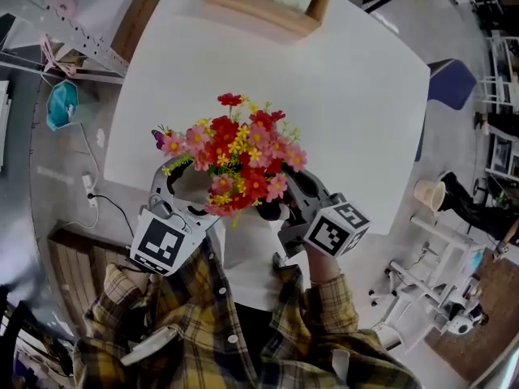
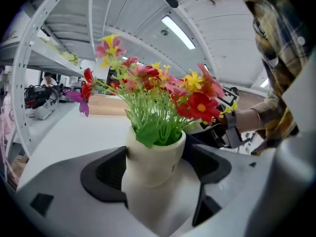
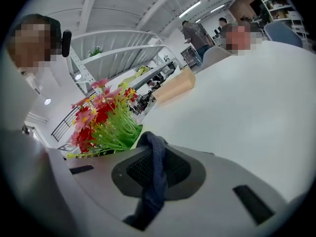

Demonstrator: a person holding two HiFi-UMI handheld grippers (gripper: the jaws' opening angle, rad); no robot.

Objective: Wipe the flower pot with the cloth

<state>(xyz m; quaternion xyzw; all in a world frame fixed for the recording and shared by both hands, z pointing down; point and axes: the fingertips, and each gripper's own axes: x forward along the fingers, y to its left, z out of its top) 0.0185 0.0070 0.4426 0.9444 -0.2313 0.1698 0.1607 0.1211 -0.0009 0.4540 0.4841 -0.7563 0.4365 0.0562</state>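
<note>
A cream flower pot (image 2: 154,162) filled with red, pink and yellow artificial flowers (image 1: 235,156) is held in the air close to my chest, just past the white table's (image 1: 324,96) near edge. My left gripper (image 2: 157,171) is shut on the pot, one dark pad against each side of it. In the head view the blooms hide the pot. To the right of the flowers, my right gripper (image 1: 296,197) is shut on a dark blue cloth (image 3: 154,167). The cloth runs as a rolled strip across its pad. In the right gripper view the flowers (image 3: 101,120) are just left of the cloth.
A wooden box (image 1: 268,6) stands at the table's far edge. Left of the table are a metal rack (image 1: 57,23), a teal object (image 1: 61,104) and a power strip with a cable (image 1: 89,189). A blue chair (image 1: 452,83) and a person (image 1: 462,197) are to the right.
</note>
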